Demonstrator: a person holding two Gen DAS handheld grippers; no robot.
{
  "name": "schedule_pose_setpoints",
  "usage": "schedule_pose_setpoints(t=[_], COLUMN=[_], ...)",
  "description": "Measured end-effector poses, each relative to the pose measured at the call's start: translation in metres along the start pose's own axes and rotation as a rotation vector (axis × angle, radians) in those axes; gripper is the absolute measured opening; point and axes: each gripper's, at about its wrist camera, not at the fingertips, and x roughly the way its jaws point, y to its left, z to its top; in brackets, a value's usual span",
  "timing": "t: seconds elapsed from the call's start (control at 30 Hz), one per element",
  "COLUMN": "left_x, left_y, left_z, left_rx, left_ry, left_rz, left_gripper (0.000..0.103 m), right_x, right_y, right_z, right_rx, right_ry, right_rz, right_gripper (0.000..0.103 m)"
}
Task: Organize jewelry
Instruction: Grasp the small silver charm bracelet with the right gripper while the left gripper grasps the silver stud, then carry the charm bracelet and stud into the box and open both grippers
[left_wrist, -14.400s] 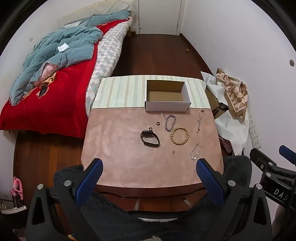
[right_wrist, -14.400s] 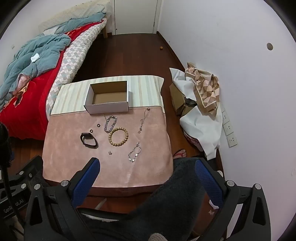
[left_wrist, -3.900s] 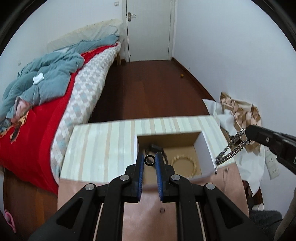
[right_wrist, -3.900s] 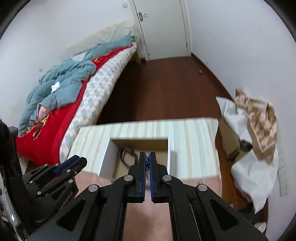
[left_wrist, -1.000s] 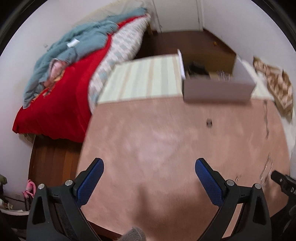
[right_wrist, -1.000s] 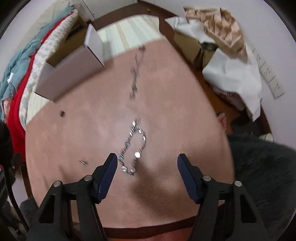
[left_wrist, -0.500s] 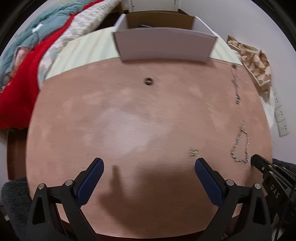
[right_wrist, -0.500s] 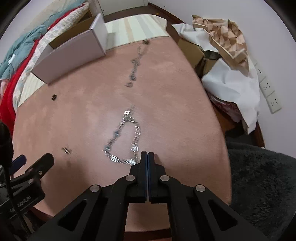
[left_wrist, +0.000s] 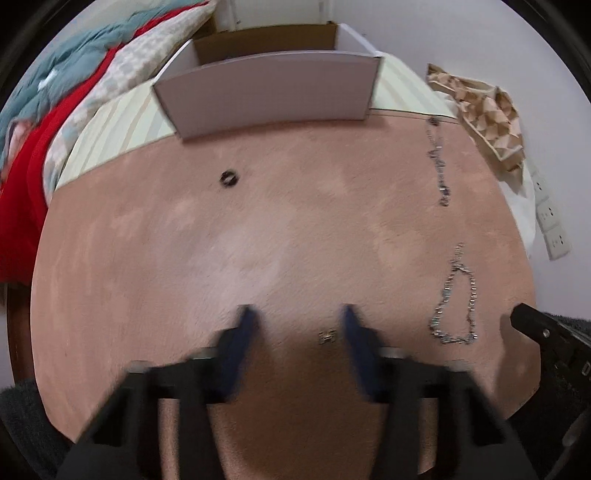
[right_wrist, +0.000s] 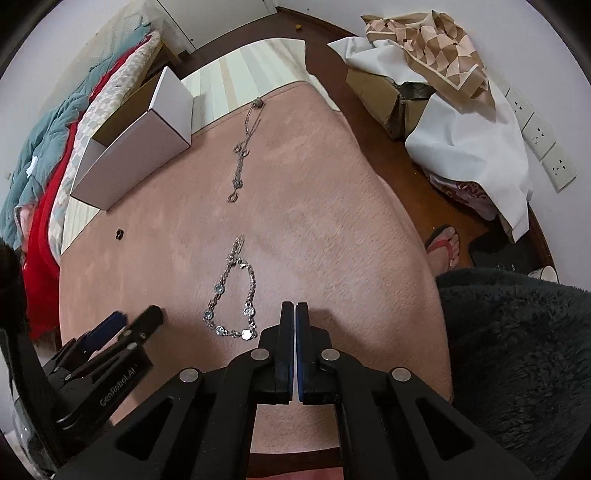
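Note:
My left gripper (left_wrist: 295, 317) is open low over the pink mat, and a small silver earring (left_wrist: 328, 336) lies between its fingertips, nearer the right one. A silver link bracelet (left_wrist: 454, 302) lies to its right, a thin necklace (left_wrist: 437, 162) further back, and a small dark ring (left_wrist: 229, 178) before the white box (left_wrist: 269, 92). My right gripper (right_wrist: 295, 314) is shut and empty, just right of the bracelet (right_wrist: 232, 299). The necklace (right_wrist: 243, 155), ring (right_wrist: 119, 233) and box (right_wrist: 140, 144) also show in the right wrist view, with my left gripper (right_wrist: 125, 321) at the lower left.
The pink mat (left_wrist: 295, 229) covers the table, with a striped cloth (left_wrist: 110, 129) under the box. A bed with red and teal bedding (right_wrist: 48, 155) lies to the left. Cardboard, white cloth and a patterned bag (right_wrist: 436, 66) lie on the floor to the right. A sandalled foot (right_wrist: 443, 243) is by the table's edge.
My left gripper has dropped low over the mat and its fingers have narrowed around the earring. My right gripper stays shut beside the bracelet.

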Motion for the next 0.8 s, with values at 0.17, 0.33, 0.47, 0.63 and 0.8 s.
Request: schedule_pose_setpoints(t=[0.17,0.33,0.47,0.63,0.8], left_x=[-0.004,-0.018,-0.03,-0.035,-0.037], left_y=[0.015,0.053,0.082,0.093,0.09], left_z=[0.002,0.007,0.009,0.006,0.003], left_rx=[-0.018,-0.095,-0.137,-0.148,-0.138], left_ry=[0.025,-0.005,-0.036,-0.047,-0.043], left_rz=[-0.028,-0.007,0.021,0.051,0.043], left_gripper=[0.006,0.006,0.006,0.006,0.006], right_x=[0.005,0.008,0.015,0.031,0.036], right_y=[-0.004,0.008,0.023,0.049,0.068], right_z=[0.013,0.015,0.013,0.005,-0.005], right_rx=[0.002,-0.035,-0.095,-0.223,-0.307], right_ry=[-0.003,0.005,0.021,-0.001,-0.05], right_rz=[0.013,0.041,0.038,-0.094,-0.185], right_gripper=[0.002,0.012,0.033,0.034,0.001])
